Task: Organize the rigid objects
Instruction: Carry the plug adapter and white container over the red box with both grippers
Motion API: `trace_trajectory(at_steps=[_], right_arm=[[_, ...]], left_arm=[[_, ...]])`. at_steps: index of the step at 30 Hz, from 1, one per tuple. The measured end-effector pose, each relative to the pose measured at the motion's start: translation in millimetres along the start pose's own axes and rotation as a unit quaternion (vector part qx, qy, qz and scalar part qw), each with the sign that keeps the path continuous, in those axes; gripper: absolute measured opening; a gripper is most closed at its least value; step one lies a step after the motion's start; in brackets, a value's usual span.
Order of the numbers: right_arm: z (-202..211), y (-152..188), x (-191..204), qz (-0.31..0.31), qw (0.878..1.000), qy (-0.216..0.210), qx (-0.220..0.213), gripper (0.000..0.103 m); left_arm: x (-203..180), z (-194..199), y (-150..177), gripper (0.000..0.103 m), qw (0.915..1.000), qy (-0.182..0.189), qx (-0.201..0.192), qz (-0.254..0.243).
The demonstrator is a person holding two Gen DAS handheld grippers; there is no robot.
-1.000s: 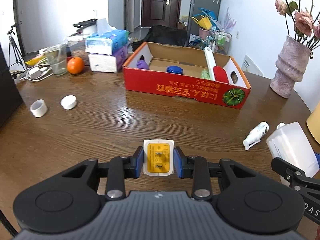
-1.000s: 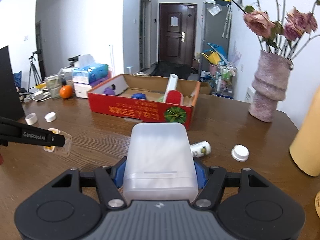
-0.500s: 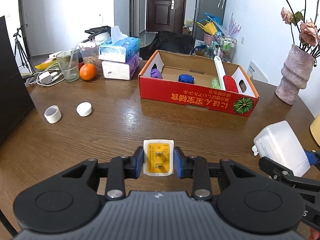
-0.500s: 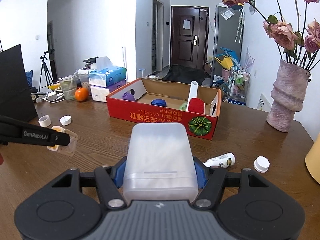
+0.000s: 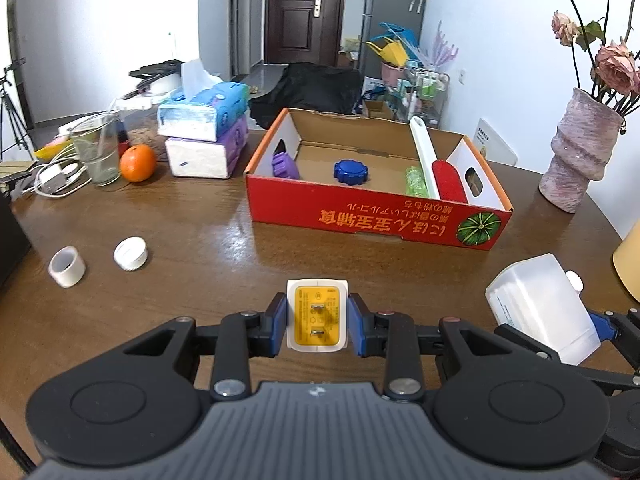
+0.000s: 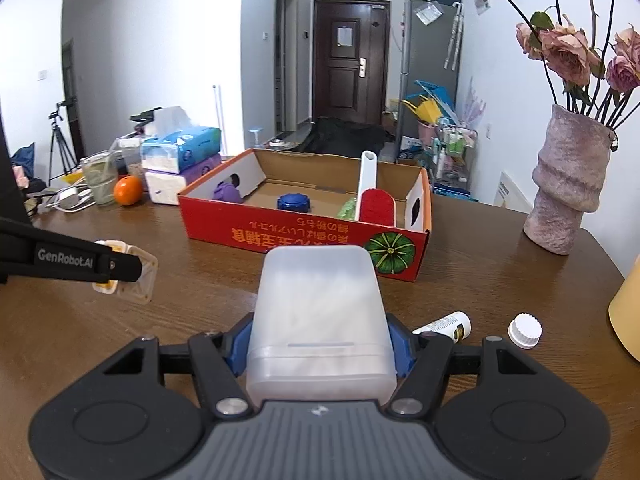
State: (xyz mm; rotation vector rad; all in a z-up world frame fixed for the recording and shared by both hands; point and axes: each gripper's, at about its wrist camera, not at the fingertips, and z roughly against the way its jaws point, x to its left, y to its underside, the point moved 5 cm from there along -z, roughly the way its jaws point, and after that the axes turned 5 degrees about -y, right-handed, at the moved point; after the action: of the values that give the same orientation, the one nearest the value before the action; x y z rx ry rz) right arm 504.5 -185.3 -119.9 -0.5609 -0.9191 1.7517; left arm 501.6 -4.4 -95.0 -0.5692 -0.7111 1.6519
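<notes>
My left gripper (image 5: 317, 320) is shut on a white and yellow plug adapter (image 5: 317, 315), held above the table; it also shows in the right wrist view (image 6: 128, 276). My right gripper (image 6: 320, 350) is shut on a translucent white plastic box (image 6: 320, 320), seen in the left wrist view (image 5: 540, 308) at the right. A red cardboard box (image 5: 372, 220) (image 6: 304, 236) stands ahead of both grippers, open at the top, holding a purple piece (image 5: 283, 165), a blue cap (image 5: 351, 171), a green item (image 5: 415, 182) and a red and white brush (image 5: 438, 168).
On the wooden table (image 5: 200, 248) lie a tape roll (image 5: 66, 267) and a white cap (image 5: 130, 253) at left, a small white bottle (image 6: 446, 323) and another white cap (image 6: 525, 330) at right. Tissue packs (image 5: 204, 128), an orange (image 5: 137, 163), a glass (image 5: 96, 148) and a vase (image 5: 580, 152) stand behind.
Both grippers have risen and pulled back a little with their loads; the red box now sits lower and farther in view. The grips have not changed.
</notes>
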Motion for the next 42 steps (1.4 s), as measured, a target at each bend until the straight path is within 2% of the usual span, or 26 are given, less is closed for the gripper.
trace_trajectory(at_steps=[14, 42], right_arm=[[-36.9, -32.4, 2.4, -0.018, 0.999, 0.029, -0.008, 0.065], [-111.7, -90.9, -12.3, -0.052, 0.996, 0.062, -0.03, 0.065]], left_arm=[[10.4, -34.7, -34.2, 0.032, 0.9997, 0.021, 0.0, -0.015], [-5.7, -99.4, -118.7, 0.032, 0.9977, 0.055, -0.025, -0.032]])
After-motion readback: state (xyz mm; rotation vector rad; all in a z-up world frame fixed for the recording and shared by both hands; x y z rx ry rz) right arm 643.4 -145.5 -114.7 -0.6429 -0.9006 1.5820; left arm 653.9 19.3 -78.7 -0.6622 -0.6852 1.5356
